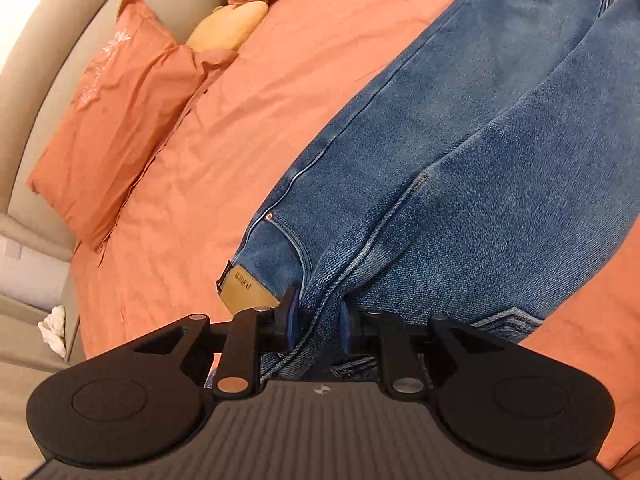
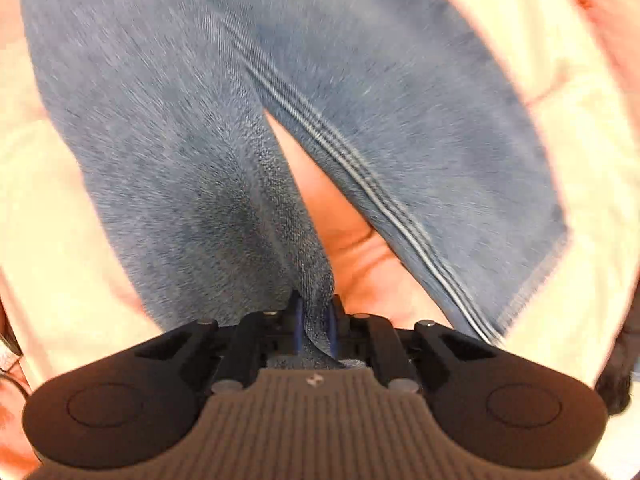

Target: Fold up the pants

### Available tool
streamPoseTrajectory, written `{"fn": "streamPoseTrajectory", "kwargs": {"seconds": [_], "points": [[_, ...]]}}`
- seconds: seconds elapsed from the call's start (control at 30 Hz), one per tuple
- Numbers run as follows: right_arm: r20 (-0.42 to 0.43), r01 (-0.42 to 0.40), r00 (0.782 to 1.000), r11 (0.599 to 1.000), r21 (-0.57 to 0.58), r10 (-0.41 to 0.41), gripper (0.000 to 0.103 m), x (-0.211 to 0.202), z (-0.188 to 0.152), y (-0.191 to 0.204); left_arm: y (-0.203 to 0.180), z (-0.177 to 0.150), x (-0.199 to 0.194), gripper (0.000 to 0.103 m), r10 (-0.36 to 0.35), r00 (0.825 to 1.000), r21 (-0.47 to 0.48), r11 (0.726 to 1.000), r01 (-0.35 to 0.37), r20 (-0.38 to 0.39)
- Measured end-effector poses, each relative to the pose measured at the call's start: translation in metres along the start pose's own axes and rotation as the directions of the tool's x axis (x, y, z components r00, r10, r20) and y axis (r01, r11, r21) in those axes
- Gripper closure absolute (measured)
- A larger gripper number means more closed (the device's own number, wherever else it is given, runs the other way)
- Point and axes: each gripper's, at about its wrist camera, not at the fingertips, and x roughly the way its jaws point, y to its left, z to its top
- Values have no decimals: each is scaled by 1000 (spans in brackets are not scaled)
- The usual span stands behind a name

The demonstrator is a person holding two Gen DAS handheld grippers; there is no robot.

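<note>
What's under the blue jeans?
Under the blue denim jeans lies an orange bedsheet, showing around them and between the legs. Anything beneath the denim itself is covered.

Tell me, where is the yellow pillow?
In the left wrist view, the yellow pillow sits upper left on the bed, tucked between two orange pillows.

Jeans (image 2: 168,140) smear with motion blur; their legs (image 1: 500,80) run off-frame.

Left wrist view: close above the jeans (image 1: 460,152), facing along them across the bed (image 1: 240,128) toward the pillows (image 1: 116,120). Right wrist view: closer still, blurred, facing down along the legs. Shared: denim on orange bedding.
</note>
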Motion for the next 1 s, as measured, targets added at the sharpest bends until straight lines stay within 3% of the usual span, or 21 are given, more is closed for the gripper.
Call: {"fn": "streamPoseTrajectory", "kwargs": {"seconds": [0.17, 0.27, 0.4, 0.53, 0.63, 0.7, 1.0], "points": [[97, 167, 981, 986, 5, -166, 97, -68, -30, 44, -6, -23, -23, 80, 13, 1000, -46, 999, -11, 27], [98, 156, 983, 988, 12, -157, 97, -96, -48, 82, -10, -40, -33, 80, 0, 999, -71, 997, 3, 37], [59, 110, 992, 994, 0, -110, 95, -93, -73, 127, -22, -55, -36, 80, -8, 999, -65, 998, 10, 38], [35, 101, 994, 995, 13, -102, 91, -63, -91, 166, -32, -60, -34, 80, 8, 999, -47, 999, -6, 42], [32, 119, 992, 993, -11, -118, 81, -46, -94, 184, -34, -61, -34, 80, 21, 999, -44, 999, -19, 46], [32, 159, 987, 986, -40, -158, 69, -43, -97, 199, -35, -61, -35, 80, 25, 999, -43, 999, -23, 45], [123, 191, 977, 972, -134, -175, 69, -63, -90, 235, -41, -59, -34, 80, 43, 999, -33, 999, -42, 30]]}}
